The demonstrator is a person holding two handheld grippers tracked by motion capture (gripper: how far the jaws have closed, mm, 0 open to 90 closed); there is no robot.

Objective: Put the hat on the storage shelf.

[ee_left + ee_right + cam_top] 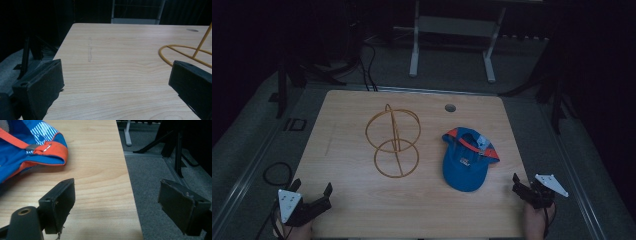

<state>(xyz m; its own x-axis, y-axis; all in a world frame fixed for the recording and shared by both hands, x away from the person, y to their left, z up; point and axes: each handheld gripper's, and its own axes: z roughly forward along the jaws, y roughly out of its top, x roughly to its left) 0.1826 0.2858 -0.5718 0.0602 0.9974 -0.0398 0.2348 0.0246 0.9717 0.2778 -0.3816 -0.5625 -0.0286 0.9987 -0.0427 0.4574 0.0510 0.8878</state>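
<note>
Wooden table (347, 210) is carrying a yellow wire stand (393, 141) at centre and a blue cap (467, 158) just to its right. Left gripper (313, 191) is hovering at the near-left corner, jaws spread. Right gripper (515, 183) is hovering at the near-right edge, jaws spread, empty.

My desk (352, 200) is smooth pale wood, matt. The cap (466, 159) looks like blue cloth; the stand (393, 141) is thin yellow wire.
</note>
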